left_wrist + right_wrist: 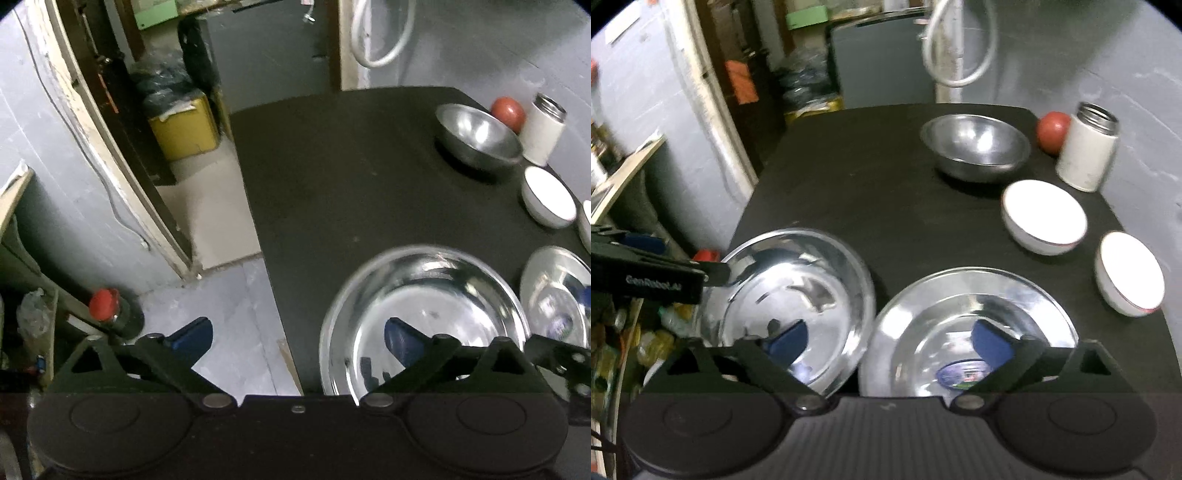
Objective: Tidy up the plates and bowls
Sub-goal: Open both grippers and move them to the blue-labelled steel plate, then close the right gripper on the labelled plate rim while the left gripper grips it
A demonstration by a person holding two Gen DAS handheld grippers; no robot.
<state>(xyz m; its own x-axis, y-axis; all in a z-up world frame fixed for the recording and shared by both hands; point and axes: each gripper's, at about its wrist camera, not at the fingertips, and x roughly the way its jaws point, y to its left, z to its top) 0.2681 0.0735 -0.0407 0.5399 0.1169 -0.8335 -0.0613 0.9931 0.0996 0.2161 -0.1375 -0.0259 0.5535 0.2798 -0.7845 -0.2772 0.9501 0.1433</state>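
Two steel plates lie side by side at the near end of the black table (849, 177). The left plate (424, 317) (790, 284) sits by the table's left edge. My left gripper (297, 334) (665, 280) is open, with its right finger over that plate's near-left rim and its left finger off the table's side. Above the gap between the plates, my right gripper (890, 339) is also open, one finger over each. The right plate (975, 321) (557, 295) has a sticker in its middle. Farther back are a steel bowl (977, 147) (478, 134) and two white bowls (1043, 218) (1130, 273).
A red tomato (1052, 131) and a white canister (1087, 147) stand at the table's far right corner by the wall. Left of the table the floor drops away to a doorway, a yellow box (184, 129) and clutter.
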